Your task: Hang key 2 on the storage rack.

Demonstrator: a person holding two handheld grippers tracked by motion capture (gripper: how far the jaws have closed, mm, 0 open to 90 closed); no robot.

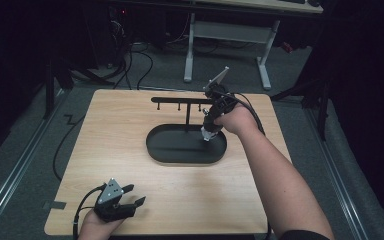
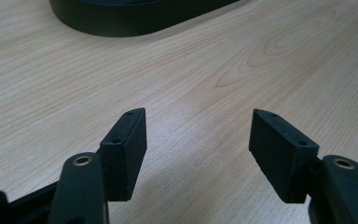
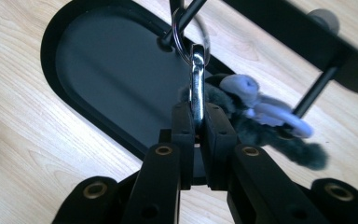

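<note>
The right gripper (image 3: 196,122) is clamping its jaws tight on the silver clasp (image 3: 196,74) of a plush keychain (image 3: 261,119), mid-frame in the right gripper view. The key ring (image 3: 186,35) up top is looping around a thin black peg (image 3: 184,21) of the rack. The toy itself is looking dark grey and fuzzy with pale lilac bits, dangling right of the clasp over the black oval tray (image 3: 98,60). In the high view, the left gripper (image 1: 130,197) is sitting at the lower left on the wooden table (image 1: 120,125), jaws spread wide, holding nothing.
</note>
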